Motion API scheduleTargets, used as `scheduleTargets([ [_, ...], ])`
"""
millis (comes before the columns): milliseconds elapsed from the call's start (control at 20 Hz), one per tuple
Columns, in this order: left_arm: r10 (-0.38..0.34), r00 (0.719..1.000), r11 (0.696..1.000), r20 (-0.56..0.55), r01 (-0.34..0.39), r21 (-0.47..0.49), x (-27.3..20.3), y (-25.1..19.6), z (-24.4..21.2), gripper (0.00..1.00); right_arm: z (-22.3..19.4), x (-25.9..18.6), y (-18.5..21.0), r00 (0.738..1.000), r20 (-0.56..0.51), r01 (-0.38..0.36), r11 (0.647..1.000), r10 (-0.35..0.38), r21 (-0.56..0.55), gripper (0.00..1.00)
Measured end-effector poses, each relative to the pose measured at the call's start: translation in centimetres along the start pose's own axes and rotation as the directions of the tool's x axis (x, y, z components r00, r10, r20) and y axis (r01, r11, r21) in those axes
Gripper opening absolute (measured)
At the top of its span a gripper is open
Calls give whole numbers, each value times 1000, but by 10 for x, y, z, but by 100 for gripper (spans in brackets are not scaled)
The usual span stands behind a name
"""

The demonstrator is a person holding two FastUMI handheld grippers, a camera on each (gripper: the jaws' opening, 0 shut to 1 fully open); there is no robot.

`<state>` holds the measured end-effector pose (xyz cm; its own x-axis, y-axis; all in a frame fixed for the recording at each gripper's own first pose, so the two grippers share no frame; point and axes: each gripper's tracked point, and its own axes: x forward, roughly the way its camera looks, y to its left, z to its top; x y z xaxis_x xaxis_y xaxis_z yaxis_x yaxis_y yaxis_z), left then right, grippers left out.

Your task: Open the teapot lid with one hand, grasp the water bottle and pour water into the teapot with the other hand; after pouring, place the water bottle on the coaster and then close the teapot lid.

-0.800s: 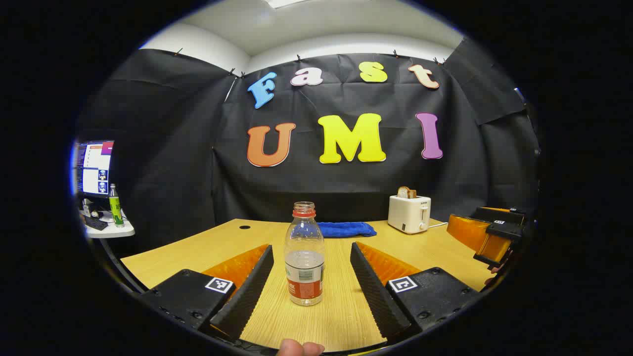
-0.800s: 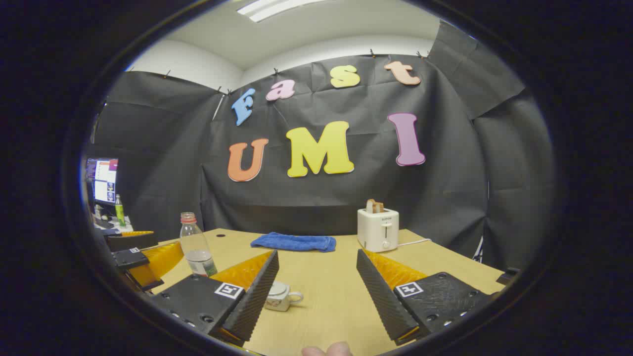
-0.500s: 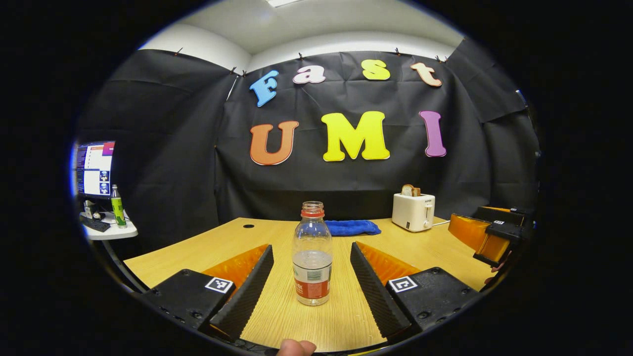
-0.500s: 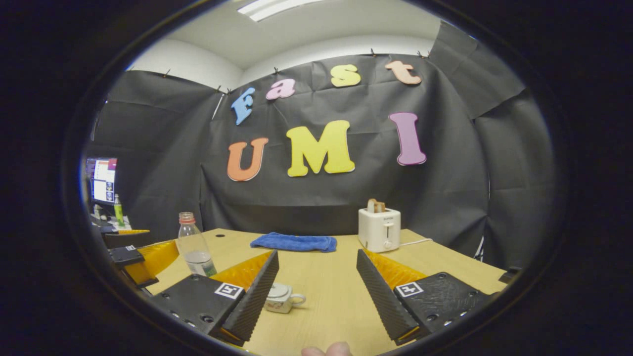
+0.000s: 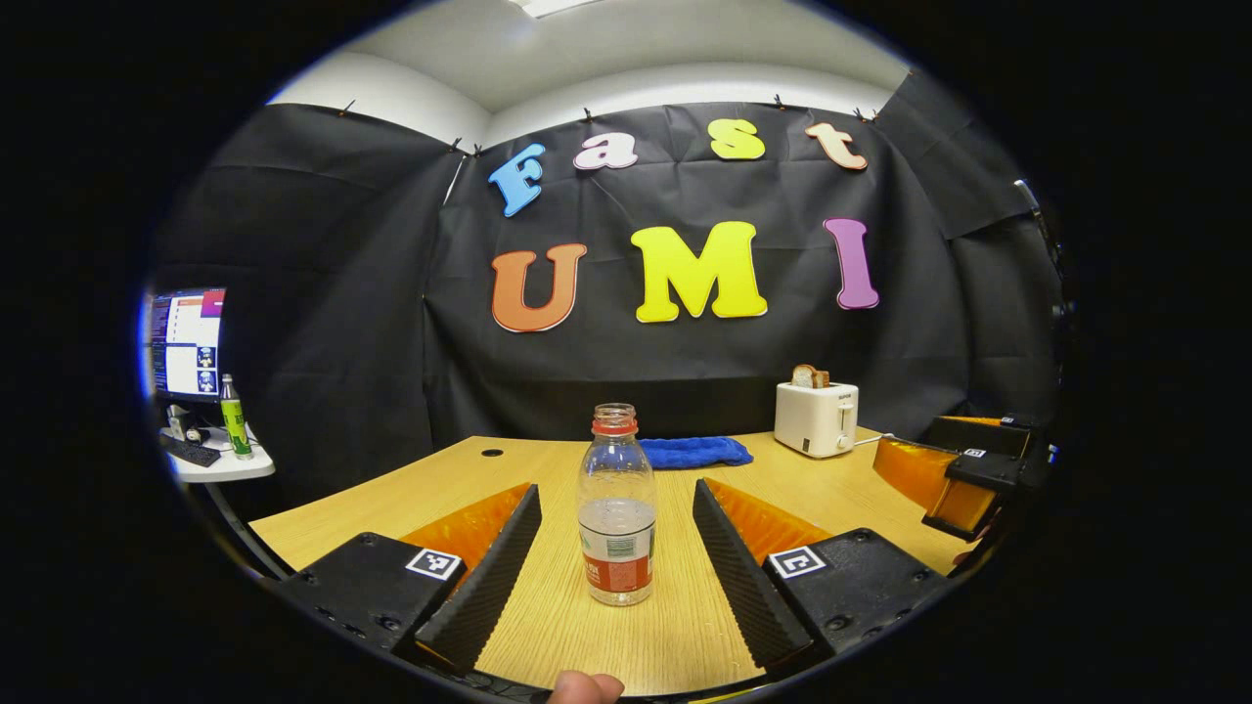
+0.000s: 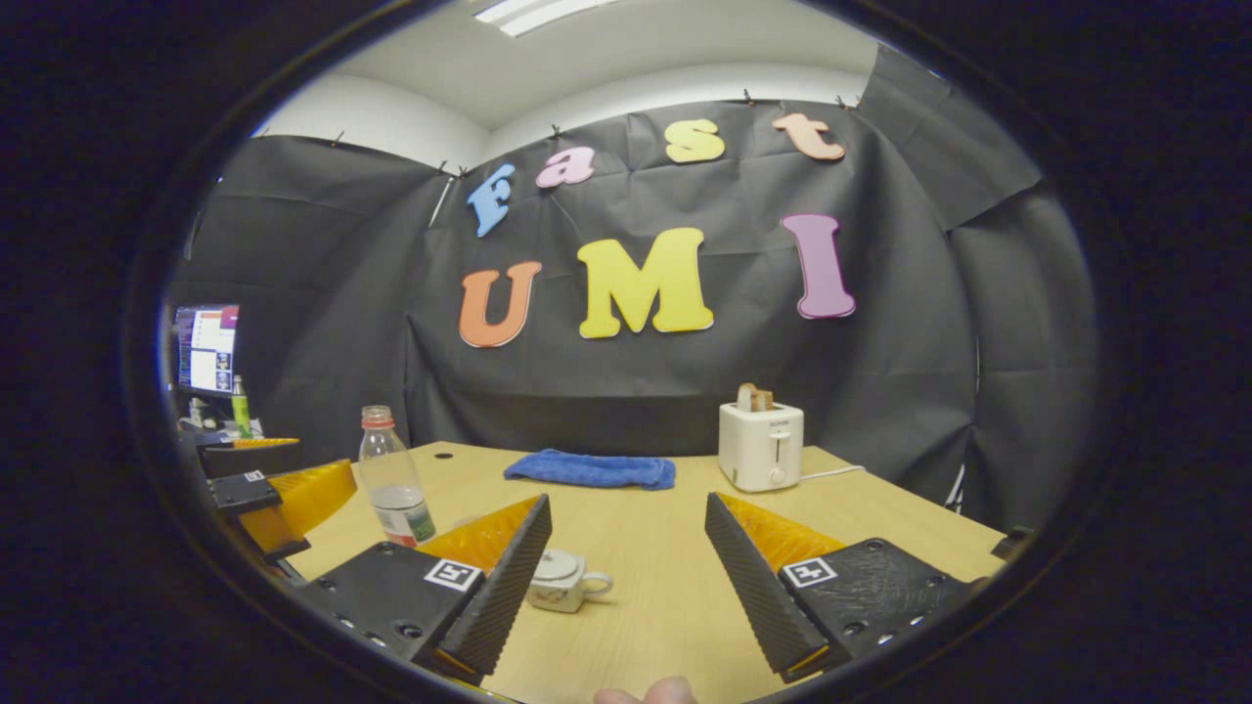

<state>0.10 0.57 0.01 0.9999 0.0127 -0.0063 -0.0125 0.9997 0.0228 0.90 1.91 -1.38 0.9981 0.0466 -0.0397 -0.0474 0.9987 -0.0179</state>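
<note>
We judge this to be the opening approach: nothing is grasped yet, and both tools are lined up on their targets. In the left gripper view our left gripper (image 5: 616, 562) has its fingers spread wide and empty, with the water bottle (image 5: 616, 508) standing upright on the surface (image 5: 411, 489) between them but touching neither; its mouth looks uncapped and it is partly filled. In the right gripper view our right gripper (image 6: 626, 577) is likewise wide open with nothing in it, and the small white teapot (image 6: 562, 580) sits on the surface just beside the left finger, its lid on, its handle turned toward the middle of the gap. Next we would need to bring the right gripper forward and down over the lid knob and close on it, while the left slides ahead so the bottle sits deeper between the fingers before closing. The knob is small and half hidden behind the finger, so we cannot tell its exact shape. Farther back lie a blue cloth (image 6: 592, 469) and a white toaster (image 6: 761, 445) with bread in it, both well apart from the work. The bottle stands near the teapot, so the two grippers may crowd each other. We cannot make out the coaster.
</note>
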Motion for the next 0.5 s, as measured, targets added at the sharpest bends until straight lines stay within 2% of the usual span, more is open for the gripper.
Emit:
scheduleTargets([
  [100, 7, 1000, 1000, -8, -7, -3, 0, 1, -1, 98, -5, 5, 7, 1000, -9, -20, 1000, 20, -9, 99],
  [150, 10, 1000, 1000, -12, -10, -6, 1, 2, -3, 98, -7, 10, 11, 1000, -14, -28, 1000, 28, -10, 92],
  [200, 15, 1000, 1000, -19, -15, -8, 2, 3, -5, 98, -13, 17, 18, 999, -25, -39, 999, 39, -13, 96],
  [350, 35, 999, 999, -30, -35, -14, 2, 10, -8, 98, -29, 37, 39, 996, -61, -75, 997, 73, -37, 95],
  [500, 43, 999, 999, -31, -44, -21, 1, 20, -6, 98, -48, 60, 47, 991, -105, -86, 993, 78, -77, 96],
])
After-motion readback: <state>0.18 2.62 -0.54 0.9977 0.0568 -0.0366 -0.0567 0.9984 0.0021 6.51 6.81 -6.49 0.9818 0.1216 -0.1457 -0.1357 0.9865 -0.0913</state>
